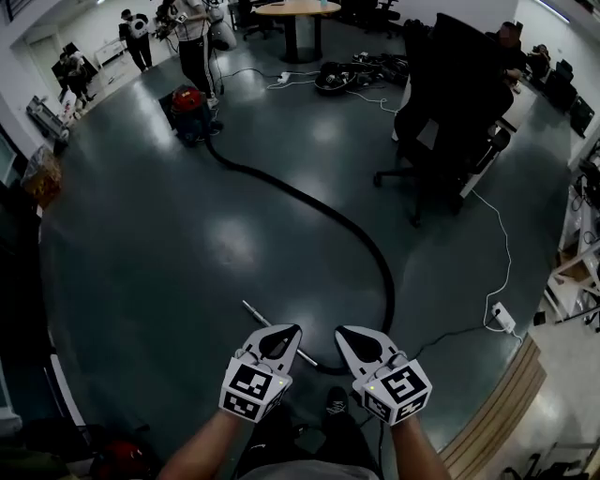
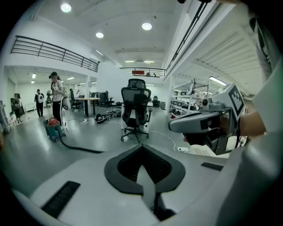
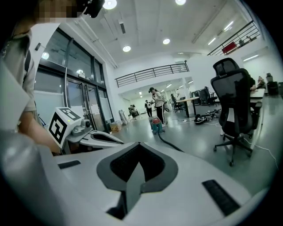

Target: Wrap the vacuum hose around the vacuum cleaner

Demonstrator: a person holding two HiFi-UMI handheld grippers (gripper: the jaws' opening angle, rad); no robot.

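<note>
A red and teal vacuum cleaner (image 1: pixel 190 111) stands on the grey floor at the far left, next to a standing person. Its long black hose (image 1: pixel 319 210) snakes across the floor toward me, curves right and ends in a metal wand (image 1: pixel 272 330) just ahead of my grippers. My left gripper (image 1: pixel 283 336) and right gripper (image 1: pixel 349 339) hang side by side above the near hose end, both shut and holding nothing. The vacuum (image 2: pixel 54 129) and hose (image 2: pixel 79 148) show small in the left gripper view. The right gripper view also catches the vacuum (image 3: pixel 155 126) and hose (image 3: pixel 170 144).
A black office chair (image 1: pixel 448 112) stands at the right of the hose. A white cable runs to a power strip (image 1: pixel 503 317) on the floor at the right. Several people stand at the far left, a round table (image 1: pixel 298 11) at the back, tangled cables (image 1: pixel 352 73) beyond.
</note>
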